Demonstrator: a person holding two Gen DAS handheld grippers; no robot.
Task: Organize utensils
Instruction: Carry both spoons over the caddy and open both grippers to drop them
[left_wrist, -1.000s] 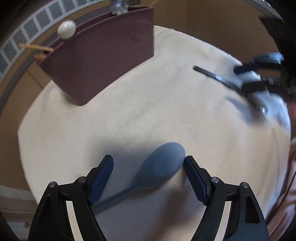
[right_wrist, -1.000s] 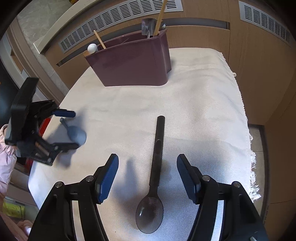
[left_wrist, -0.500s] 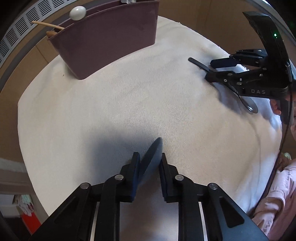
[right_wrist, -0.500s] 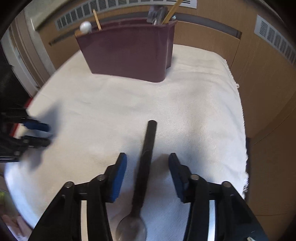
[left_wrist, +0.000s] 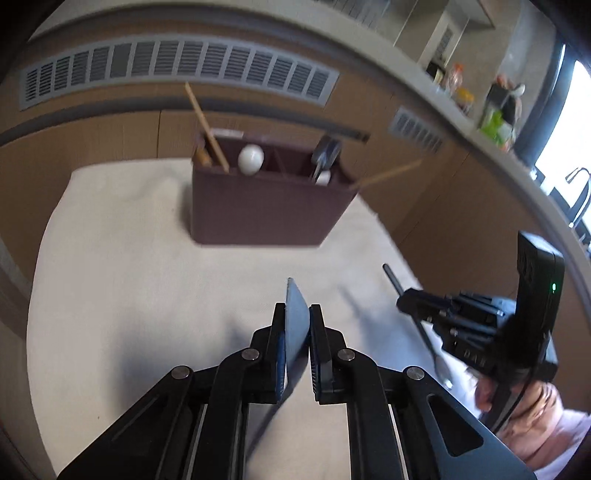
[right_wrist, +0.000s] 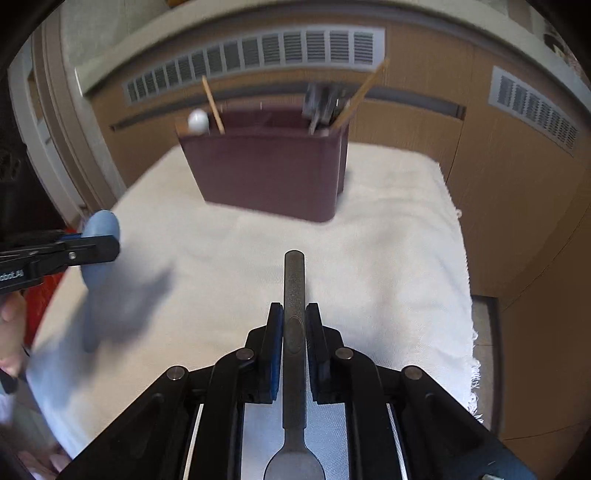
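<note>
My left gripper (left_wrist: 296, 313) is closing its jaws, and its pads press on the bowl of a blue spoon (left_wrist: 294, 295), held edge-on above the cloth. In the right wrist view the blue spoon (right_wrist: 100, 226) sticks up from the left gripper (right_wrist: 110, 248) at the left edge. My right gripper (right_wrist: 294, 312) is closing too, with its pads on the handle of a dark metal spoon (right_wrist: 294, 273), the bowl towards the camera. The left wrist view shows the right gripper (left_wrist: 404, 301) with that spoon (left_wrist: 391, 277) at the right. A maroon utensil holder (left_wrist: 266, 210) (right_wrist: 273, 170) stands ahead of both.
The holder has compartments with wooden chopsticks (left_wrist: 207, 122), a white-ended utensil (left_wrist: 251, 158) and metal utensils (right_wrist: 323, 99). A cream cloth (right_wrist: 388, 240) covers the table, with its fringed edge (right_wrist: 474, 369) at the right. A wood-panelled wall with vents (left_wrist: 177, 70) rises behind.
Both grippers closed, the left on the blue spoon's bowl, the right on the dark spoon's handle. Both then rose from the cloth with their spoons, and the left one rolled.
</note>
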